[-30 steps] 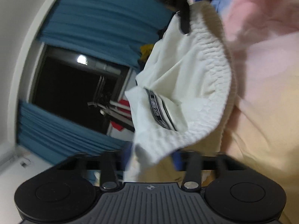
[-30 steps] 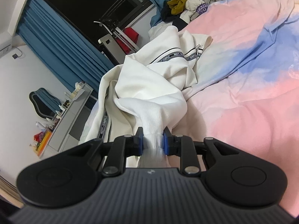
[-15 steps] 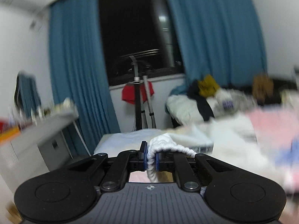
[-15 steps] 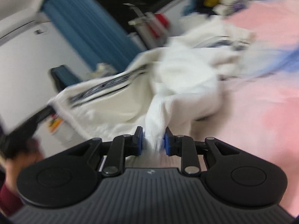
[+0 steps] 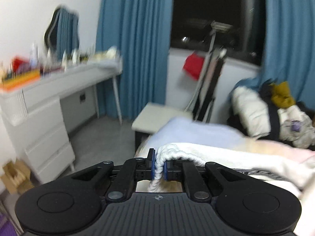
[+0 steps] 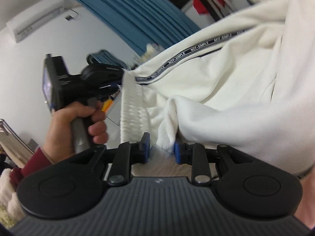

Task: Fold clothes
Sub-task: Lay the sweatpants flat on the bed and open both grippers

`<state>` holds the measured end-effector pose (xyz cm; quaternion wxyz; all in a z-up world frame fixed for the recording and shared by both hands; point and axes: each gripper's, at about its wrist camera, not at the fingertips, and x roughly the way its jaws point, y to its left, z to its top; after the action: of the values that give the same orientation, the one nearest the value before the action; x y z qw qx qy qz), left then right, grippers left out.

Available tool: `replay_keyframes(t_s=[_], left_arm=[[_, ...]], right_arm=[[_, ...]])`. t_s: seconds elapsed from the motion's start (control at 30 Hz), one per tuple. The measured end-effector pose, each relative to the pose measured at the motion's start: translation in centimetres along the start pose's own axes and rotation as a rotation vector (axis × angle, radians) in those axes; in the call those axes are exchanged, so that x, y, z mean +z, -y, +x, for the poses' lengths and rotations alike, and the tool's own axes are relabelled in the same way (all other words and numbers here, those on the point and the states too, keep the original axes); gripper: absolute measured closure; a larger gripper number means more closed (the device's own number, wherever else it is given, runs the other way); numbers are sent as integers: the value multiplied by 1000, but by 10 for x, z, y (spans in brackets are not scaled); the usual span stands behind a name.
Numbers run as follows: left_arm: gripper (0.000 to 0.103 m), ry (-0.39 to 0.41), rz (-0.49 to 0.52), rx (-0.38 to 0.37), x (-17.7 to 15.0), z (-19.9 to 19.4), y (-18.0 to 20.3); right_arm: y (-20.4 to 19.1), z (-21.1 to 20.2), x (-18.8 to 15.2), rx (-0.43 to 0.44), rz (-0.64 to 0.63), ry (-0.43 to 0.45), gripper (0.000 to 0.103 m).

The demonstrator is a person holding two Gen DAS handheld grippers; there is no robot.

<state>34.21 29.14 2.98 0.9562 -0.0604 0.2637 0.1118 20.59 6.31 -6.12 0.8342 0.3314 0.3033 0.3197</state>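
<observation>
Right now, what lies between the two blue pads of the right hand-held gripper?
A twisted fold of the white garment hangs between the opening right hand-held gripper's pads, in the right wrist view.

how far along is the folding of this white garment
Early. Done: nothing looks folded; the white garment is bunched and creased, stretched between the grippers. In hand: the left gripper is shut on its ribbed band; the right gripper has its jaws opening, with a twist of fabric between them, pads not pressing. Left: spreading it flat on the bed and every fold.
</observation>
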Motion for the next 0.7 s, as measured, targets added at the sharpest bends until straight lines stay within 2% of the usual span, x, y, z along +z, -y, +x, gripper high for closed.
replay_keyframes(t_s=[0.13,0.27,0.3,0.37,0.4,0.43,0.5,0.63,0.7], left_arm=[[94,-102,-93,-14,-23,70,-28],[92,-87,-149,-82,-46,74,-47],[89,-79,-161,-92,-49,71,-52],[71,-64,-191,-93,-51,59,-63],[55,-55,-207,-71,-56,47,-68],[49,-47,-223,-48,-60,35,-72],[47,-35,-239,-28,-67,10,-81],[40,21,-252,-12,-87,-54,-92],[39,55,-260,-33,-98,-88,-91]], right_arm=[[22,24,2,-8,-14,-59,72],[23,17,17,14,-58,-96,67],[22,12,21,18,-70,-104,63],[19,1,29,29,-81,-114,48],[18,-3,31,27,-83,-115,35],[16,-10,32,23,-83,-106,25],[11,-24,33,10,-81,-92,18],[5,-61,34,-91,-78,-129,17],[4,-91,33,-92,-116,-147,18]])
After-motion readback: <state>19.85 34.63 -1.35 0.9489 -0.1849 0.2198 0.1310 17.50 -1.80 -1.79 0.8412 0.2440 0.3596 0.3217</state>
